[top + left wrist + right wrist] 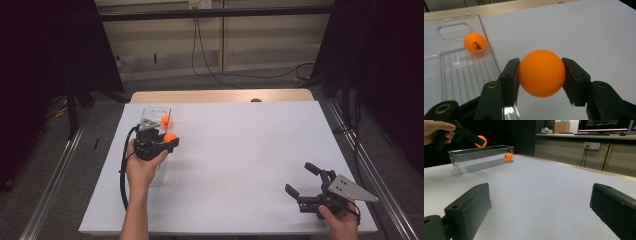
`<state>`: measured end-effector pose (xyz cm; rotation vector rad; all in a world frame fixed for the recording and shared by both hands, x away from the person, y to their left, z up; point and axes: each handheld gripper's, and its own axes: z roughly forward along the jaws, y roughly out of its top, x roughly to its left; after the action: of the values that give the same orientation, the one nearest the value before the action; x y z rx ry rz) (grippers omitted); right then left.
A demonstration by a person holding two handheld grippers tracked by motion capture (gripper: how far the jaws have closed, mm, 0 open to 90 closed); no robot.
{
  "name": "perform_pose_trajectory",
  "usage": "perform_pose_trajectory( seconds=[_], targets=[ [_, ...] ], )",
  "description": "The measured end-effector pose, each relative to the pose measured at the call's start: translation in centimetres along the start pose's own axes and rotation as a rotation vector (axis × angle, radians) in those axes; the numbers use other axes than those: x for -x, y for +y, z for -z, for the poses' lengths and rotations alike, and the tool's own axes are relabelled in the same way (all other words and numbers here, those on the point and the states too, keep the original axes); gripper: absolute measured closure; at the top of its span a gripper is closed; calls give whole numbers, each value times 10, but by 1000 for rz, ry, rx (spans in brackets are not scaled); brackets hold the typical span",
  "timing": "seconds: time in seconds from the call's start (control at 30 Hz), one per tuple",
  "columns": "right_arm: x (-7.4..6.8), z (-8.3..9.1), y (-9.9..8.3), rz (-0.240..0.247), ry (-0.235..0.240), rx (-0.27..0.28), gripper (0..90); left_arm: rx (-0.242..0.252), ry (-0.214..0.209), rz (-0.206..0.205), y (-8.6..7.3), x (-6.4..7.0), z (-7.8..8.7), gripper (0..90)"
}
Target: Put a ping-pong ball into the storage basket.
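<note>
Even overhead light, soft shadows, sharp

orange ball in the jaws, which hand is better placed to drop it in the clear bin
Left. The left gripper already clamps the ball beside the clear bin; the right gripper sits open, far across the table.

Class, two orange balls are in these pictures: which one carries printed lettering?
The ball in the clear bin, at its far end: dark print shows on it. The ball held in the left gripper shows plain orange.
</note>
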<state>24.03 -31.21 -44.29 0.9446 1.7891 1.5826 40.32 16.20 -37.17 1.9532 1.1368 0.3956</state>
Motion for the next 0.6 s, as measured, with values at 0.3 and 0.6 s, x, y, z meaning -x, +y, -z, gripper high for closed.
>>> perform_pose_trajectory(
  seconds=[0.3,0.6],
  targets=[
    [0,0,0,1,0,2,28,-4,11,3,0,-3,3,509],
    [0,0,0,1,0,1,28,-7,27,8,-1,-6,5,509]
  ],
)
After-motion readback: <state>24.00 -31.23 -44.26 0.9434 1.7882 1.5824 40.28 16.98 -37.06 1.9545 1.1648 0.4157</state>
